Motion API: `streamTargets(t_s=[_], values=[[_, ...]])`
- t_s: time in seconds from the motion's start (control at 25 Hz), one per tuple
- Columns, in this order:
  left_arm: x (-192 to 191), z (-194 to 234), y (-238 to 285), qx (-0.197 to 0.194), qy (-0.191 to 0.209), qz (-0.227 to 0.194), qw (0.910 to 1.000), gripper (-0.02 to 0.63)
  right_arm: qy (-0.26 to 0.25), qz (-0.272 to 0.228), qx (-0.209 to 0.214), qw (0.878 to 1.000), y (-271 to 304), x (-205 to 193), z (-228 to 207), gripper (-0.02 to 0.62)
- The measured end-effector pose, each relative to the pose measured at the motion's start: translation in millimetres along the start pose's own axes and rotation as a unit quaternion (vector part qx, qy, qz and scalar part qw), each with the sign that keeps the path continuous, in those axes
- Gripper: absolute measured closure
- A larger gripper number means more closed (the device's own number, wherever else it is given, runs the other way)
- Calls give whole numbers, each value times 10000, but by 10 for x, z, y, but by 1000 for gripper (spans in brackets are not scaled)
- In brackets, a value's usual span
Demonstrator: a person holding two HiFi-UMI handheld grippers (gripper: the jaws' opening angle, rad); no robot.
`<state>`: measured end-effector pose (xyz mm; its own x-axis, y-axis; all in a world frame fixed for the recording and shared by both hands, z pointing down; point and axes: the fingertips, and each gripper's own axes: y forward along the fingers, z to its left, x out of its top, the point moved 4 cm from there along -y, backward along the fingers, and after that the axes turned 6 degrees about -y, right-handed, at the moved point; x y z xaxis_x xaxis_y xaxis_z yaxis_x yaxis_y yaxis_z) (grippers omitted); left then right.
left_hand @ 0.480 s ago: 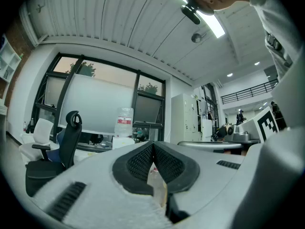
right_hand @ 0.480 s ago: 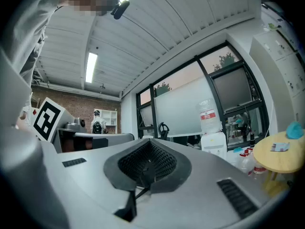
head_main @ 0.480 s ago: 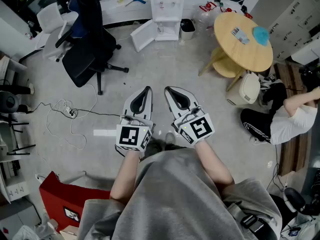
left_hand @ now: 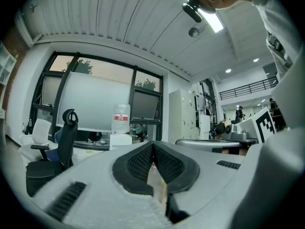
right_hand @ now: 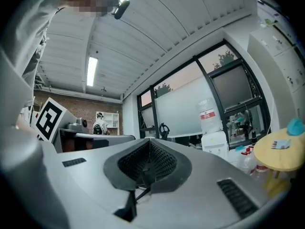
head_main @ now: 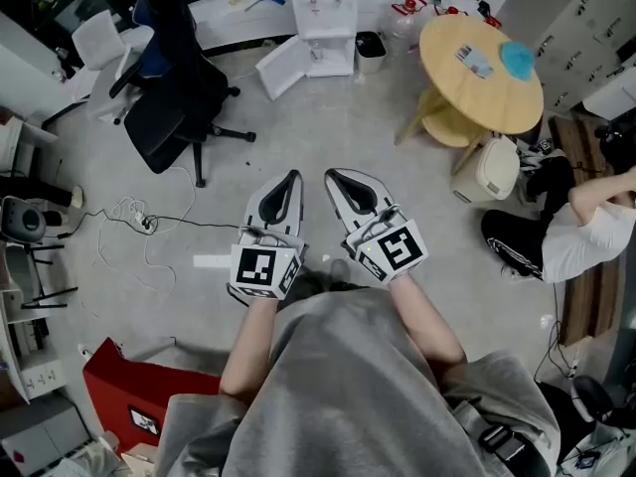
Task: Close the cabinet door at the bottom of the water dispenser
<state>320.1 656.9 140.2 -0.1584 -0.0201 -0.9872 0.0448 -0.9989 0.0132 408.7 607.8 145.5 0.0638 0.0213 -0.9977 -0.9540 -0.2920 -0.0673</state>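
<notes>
While left tongs (head_main: 290, 178) and right tongs (head_main: 332, 176) tip-to-tip and empty, white cabinet door (head_main: 281, 67) wide ajar below water dispenser (head_main: 323, 3).

The grey floor (head_main: 328, 137) carries the water dispenser (head_main: 323, 13) at its far side. A black office chair (head_main: 174, 87) stands at left and a round wooden surface (head_main: 482, 63) at right. A cabled power strip (head_main: 142, 224) lies nearer.

Bare floor (head_main: 323, 132) lies open up to the water dispenser (head_main: 323, 8). Cabinet door (head_main: 281, 68) is swung out leftward. The lane is flanked by an office chair (head_main: 174, 92) at left and a round table (head_main: 479, 73) at right. A cable (head_main: 149, 225) is noted low left.
</notes>
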Motion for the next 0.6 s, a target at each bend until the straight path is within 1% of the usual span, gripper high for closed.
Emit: streamTargets(t_s=[0.28,0.44,0.6], values=[[-20,41,89,-37,43,43,10000,598,41,47,-22,10000,99,-69,-65,584],[-38,167,168,-30,26,31,10000,600,66,46,-57,10000,213,-114,-105,584],[-60,380,269,-87,-20,48,9999,599,60,119,-163,9998,425,-186,-151,584]])
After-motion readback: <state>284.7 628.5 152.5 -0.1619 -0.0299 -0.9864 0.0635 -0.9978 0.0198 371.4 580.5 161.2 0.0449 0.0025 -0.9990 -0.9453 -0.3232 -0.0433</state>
